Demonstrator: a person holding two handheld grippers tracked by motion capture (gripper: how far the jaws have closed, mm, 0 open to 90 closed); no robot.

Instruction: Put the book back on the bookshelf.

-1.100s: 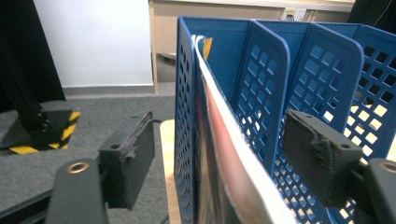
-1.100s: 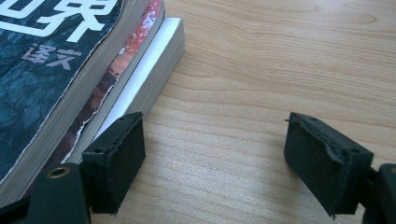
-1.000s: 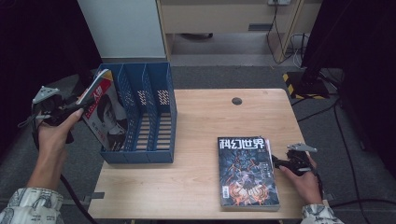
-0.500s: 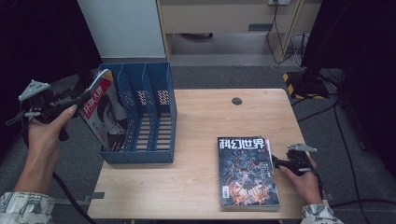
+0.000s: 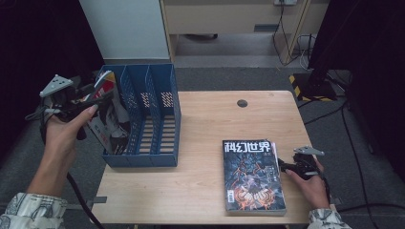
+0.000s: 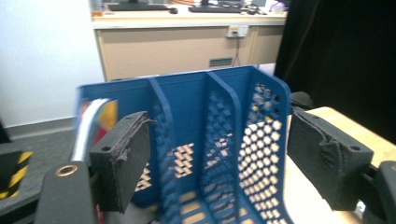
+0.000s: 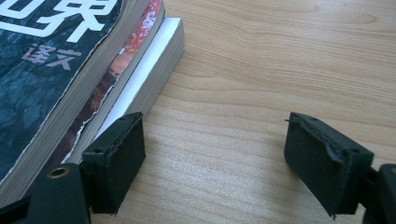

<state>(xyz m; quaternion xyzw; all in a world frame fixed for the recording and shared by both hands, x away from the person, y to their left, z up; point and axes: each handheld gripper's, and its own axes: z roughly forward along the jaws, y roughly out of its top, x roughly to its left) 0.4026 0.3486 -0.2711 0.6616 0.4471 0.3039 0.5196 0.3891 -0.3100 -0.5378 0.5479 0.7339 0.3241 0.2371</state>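
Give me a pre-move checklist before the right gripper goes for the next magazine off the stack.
1. Right gripper jaws open, nothing between: ok.
2. It sits at the right edge of the magazine stack, low over the table: ok.
3. Left gripper jaws open and clear of the magazine in the file holder: ok.
4. That magazine stands in the leftmost slot, leaning: ok.
5. Middle and right slots free: ok.
6. Which magazine of the stack the jaws will catch: cannot tell.
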